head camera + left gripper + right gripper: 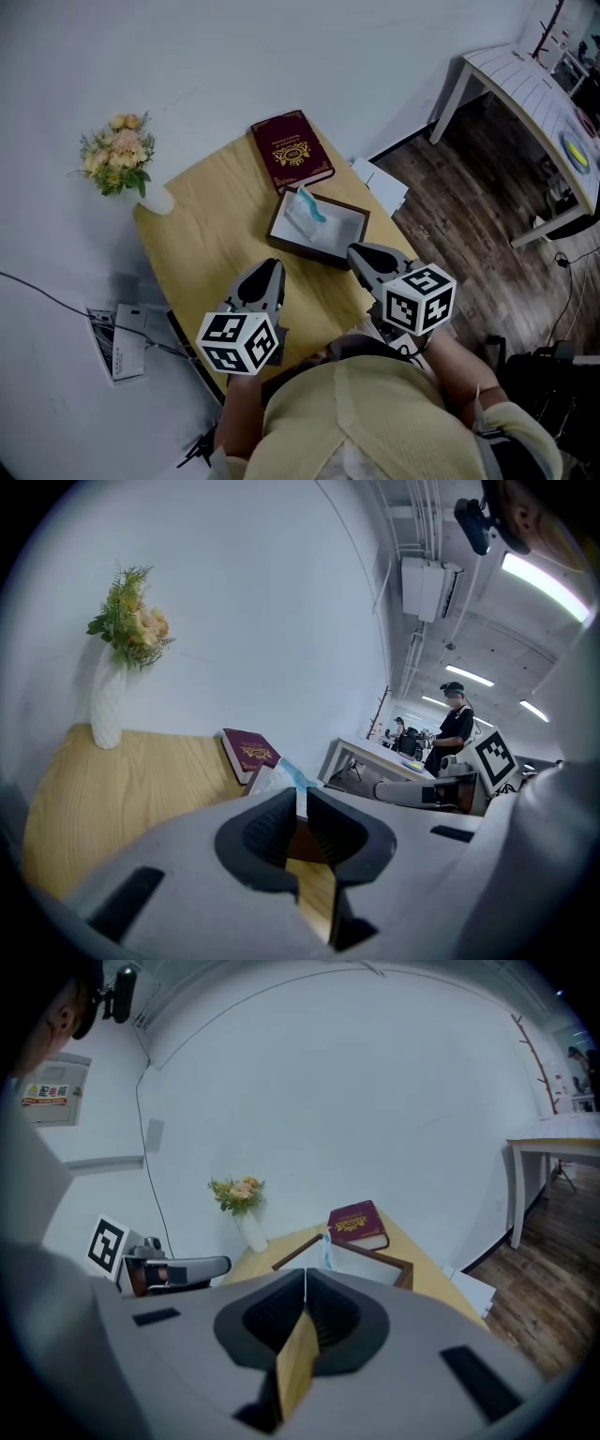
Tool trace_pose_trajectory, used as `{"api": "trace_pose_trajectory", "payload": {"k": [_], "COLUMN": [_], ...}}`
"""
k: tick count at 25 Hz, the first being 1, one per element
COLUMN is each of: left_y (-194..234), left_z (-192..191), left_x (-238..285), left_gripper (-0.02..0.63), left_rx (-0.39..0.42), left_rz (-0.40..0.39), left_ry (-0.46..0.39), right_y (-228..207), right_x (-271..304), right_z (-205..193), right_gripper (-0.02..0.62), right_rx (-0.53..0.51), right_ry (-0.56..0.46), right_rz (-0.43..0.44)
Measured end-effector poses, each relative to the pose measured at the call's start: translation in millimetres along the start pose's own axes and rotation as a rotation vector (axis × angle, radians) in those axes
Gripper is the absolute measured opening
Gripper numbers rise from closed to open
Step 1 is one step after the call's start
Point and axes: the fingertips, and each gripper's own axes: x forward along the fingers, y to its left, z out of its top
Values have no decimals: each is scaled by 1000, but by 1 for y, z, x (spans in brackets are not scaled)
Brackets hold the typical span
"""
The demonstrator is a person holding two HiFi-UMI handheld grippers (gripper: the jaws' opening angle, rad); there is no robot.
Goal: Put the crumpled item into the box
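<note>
The crumpled item [305, 211], a white wad with a teal strip, is lying inside the dark-rimmed box [309, 254], its teal edge sticking up above the rim. The box is sitting near the middle of the wooden table [202, 248], just in front of a maroon book [291, 150]. The book is showing a gold emblem whose lettering is too small to read. Each gripper's marker cube is displaying black-and-white squares. The left gripper [268, 270] and the right gripper [357, 251] are hovering over the table's near edge, both pointing toward the box, the right one closer to it. Both are clenched with nothing between their jaws.
</note>
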Motion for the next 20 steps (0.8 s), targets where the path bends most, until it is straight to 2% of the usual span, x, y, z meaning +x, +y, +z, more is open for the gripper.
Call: {"api": "trace_pose_trajectory", "payload": {"k": [20], "left_y": [-2], "left_z": [-1], "left_x": [2], "left_gripper": [51], "left_rx": [-18], "left_rz": [22], "left_ry": [-12], "right_y": [0], "right_x": [-5], "right_z": [-2], "right_gripper": [29], "right_rx": [-30], "right_ry": [39], "right_rz": [22]}}
